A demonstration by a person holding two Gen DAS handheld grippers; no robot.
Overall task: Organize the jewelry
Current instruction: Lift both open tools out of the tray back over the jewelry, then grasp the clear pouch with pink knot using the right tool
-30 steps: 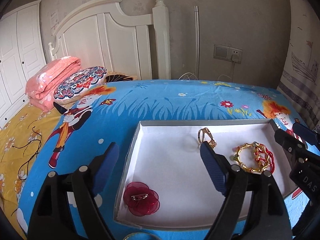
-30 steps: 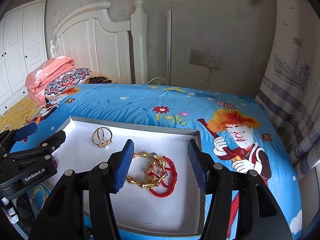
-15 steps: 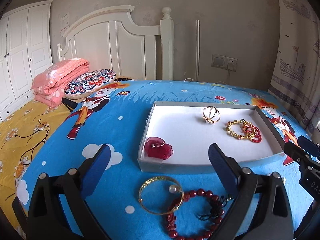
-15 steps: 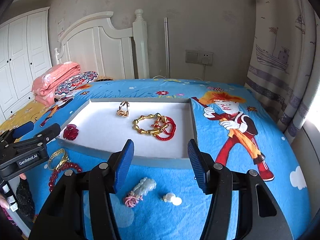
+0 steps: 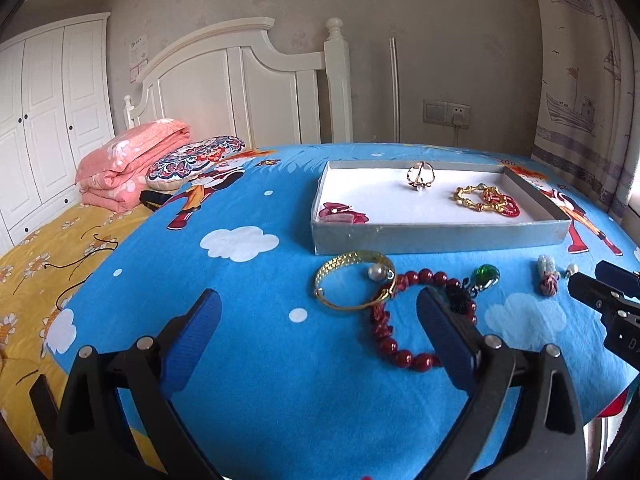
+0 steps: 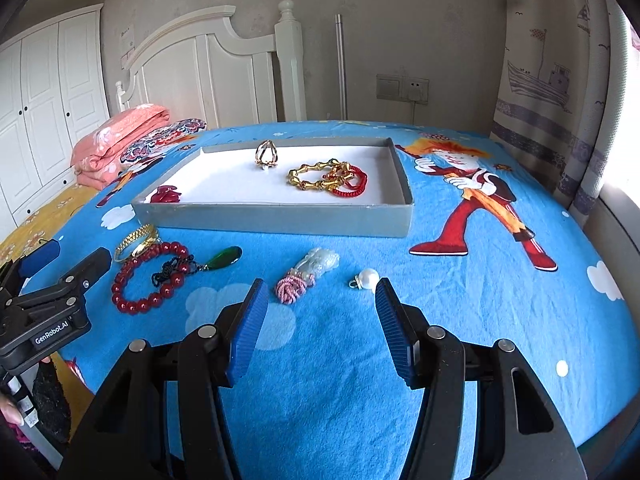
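One grey tray on the blue cartoon bedspread holds four pieces: a gold ring, a gold bamboo-link bracelet tangled with a red cord bracelet, and a red flower brooch in its near left corner. In front of the tray lie five loose pieces: gold bangle, red bead bracelet, green pendant, pale jade charm with pink knot, pearl. Left gripper spread wide, empty, just short of the bangle and beads; right gripper half spread, empty, just short of the charm and pearl; white headboard and wardrobe beyond the tray.
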